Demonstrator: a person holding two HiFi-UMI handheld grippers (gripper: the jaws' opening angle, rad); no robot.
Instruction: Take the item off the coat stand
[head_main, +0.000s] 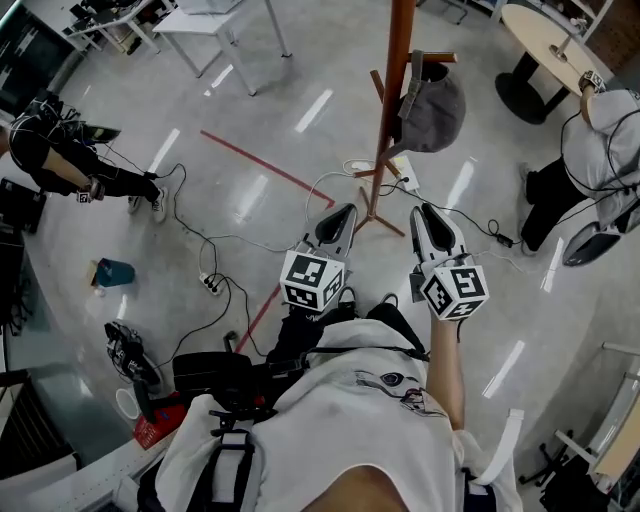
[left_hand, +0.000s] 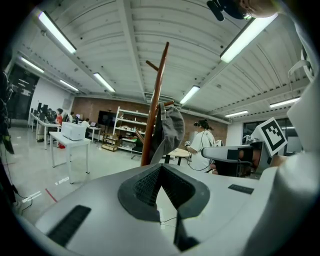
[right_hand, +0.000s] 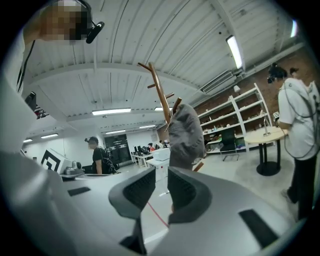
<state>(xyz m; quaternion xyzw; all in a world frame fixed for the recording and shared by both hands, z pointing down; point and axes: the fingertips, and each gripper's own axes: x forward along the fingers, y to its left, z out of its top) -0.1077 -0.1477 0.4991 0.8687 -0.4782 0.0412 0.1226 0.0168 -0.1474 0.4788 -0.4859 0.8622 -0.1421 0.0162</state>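
A floppy grey cloth hat (head_main: 432, 112) hangs on the slim wooden coat stand (head_main: 398, 60), upper centre. The left gripper (head_main: 338, 213) has its ribbed jaws closed on nothing; the right gripper (head_main: 432, 216) is slightly parted and empty.

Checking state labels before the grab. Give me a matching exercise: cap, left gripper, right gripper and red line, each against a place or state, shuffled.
Things:
1. cap
2. left gripper
3. right gripper
4. red line

Place or state:
A. jaws slightly apart, nothing between them
B. on the floor
C. hangs on the stand
D. jaws together

Pairs: 1-C, 2-D, 3-A, 4-B
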